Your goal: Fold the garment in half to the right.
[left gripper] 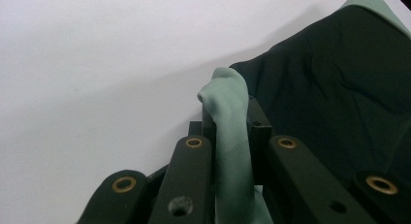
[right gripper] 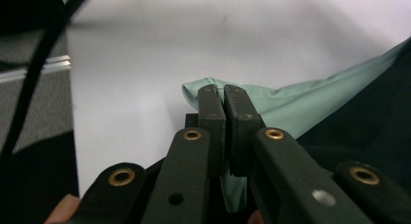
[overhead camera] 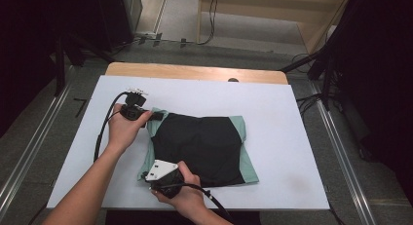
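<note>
- I see the table (overhead camera: 195,70) with a light wooden top; a strip of that wood shows bare along its far edge.
- A white sheet (overhead camera: 272,137) covers nearly all of the table top, flat and smooth, reaching the near edge.
- A small dark round mark (overhead camera: 233,80) sits at the far edge, right where sheet meets wood.
- Grey floor (overhead camera: 44,132) surrounds the table; metal rails (overhead camera: 341,152) run along the floor on both sides.
- Black cables (overhead camera: 212,15) trail over the floor beyond the table.
- Dark stand legs (overhead camera: 311,59) at the far right corner; I cannot tell what they carry.
</note>
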Demonstrator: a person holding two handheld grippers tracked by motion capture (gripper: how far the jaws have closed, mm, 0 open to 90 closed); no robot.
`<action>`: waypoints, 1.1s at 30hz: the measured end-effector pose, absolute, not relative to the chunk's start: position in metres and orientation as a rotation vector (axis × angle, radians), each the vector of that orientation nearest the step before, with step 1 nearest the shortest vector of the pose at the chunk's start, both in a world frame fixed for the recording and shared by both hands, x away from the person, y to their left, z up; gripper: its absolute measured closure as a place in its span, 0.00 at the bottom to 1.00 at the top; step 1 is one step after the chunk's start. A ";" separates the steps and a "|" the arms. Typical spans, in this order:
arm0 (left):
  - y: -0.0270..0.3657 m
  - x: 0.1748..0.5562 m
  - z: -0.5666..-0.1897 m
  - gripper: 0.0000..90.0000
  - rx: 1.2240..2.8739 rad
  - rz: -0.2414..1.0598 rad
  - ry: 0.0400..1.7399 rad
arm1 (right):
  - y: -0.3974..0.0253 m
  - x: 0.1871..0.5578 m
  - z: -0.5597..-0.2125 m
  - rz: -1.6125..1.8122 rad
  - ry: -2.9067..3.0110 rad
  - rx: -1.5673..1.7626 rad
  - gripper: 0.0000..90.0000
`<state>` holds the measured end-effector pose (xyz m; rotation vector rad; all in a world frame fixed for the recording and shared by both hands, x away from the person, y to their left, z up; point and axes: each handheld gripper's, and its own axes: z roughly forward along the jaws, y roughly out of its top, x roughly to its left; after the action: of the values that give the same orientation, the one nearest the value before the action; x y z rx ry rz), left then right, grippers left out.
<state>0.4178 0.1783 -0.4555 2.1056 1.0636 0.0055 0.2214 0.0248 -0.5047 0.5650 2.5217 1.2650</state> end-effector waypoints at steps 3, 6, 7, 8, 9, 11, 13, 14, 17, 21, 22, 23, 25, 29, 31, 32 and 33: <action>0.184 0.417 -0.455 0.93 2.081 0.006 1.089 | 0.022 0.220 -0.498 1.328 2.490 0.564 0.95; 0.190 0.414 -0.453 0.93 2.076 0.041 1.113 | 0.018 0.218 -0.491 1.380 2.462 0.581 0.95; 0.192 0.413 -0.451 0.93 2.078 0.057 1.128 | 0.017 0.217 -0.489 1.388 2.450 0.578 0.95; 0.194 0.412 -0.449 0.93 2.085 0.073 1.135 | 0.015 0.216 -0.486 1.410 2.429 0.571 0.95; 0.195 0.411 -0.447 0.93 2.091 0.087 1.140 | 0.014 0.216 -0.483 1.425 2.413 0.569 0.95; 0.197 0.409 -0.443 0.93 2.092 0.079 1.157 | 0.010 0.215 -0.479 1.456 2.382 0.585 0.95; 0.197 0.408 -0.440 0.93 2.099 0.080 1.155 | 0.006 0.215 -0.474 1.482 2.353 0.598 0.95; 0.196 0.407 -0.439 0.93 2.103 0.086 1.157 | 0.003 0.215 -0.472 1.488 2.340 0.603 0.95; 0.192 0.408 -0.436 0.93 2.107 0.091 1.153 | -0.007 0.213 -0.467 1.508 2.301 0.612 0.95; 0.184 0.410 -0.432 0.93 2.109 0.089 1.144 | -0.026 0.213 -0.463 1.533 2.262 0.656 0.95; 0.180 0.411 -0.430 0.93 2.109 0.088 1.139 | -0.029 0.213 -0.463 1.533 2.256 0.664 0.95; 0.177 0.411 -0.429 0.93 2.107 0.090 1.135 | -0.035 0.213 -0.462 1.533 2.246 0.681 0.95; 0.172 0.412 -0.425 0.93 2.105 0.089 1.125 | -0.044 0.213 -0.463 1.539 2.223 0.704 0.95; 0.160 0.413 -0.418 0.93 2.108 0.075 1.093 | -0.063 0.211 -0.462 1.547 2.176 0.747 0.95; 0.154 0.414 -0.414 0.93 2.111 0.072 1.077 | -0.071 0.210 -0.462 1.546 2.158 0.766 0.95; 0.150 0.414 -0.413 0.93 2.111 0.072 1.073 | -0.075 0.209 -0.462 1.543 2.146 0.773 0.95; 0.148 0.415 -0.411 0.92 2.112 0.071 1.068 | -0.078 0.209 -0.462 1.542 2.138 0.778 0.95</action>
<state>0.4145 0.1476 -0.4113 2.1115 1.0676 0.0712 0.2088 -0.0784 -0.4616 0.7776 2.1378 1.5419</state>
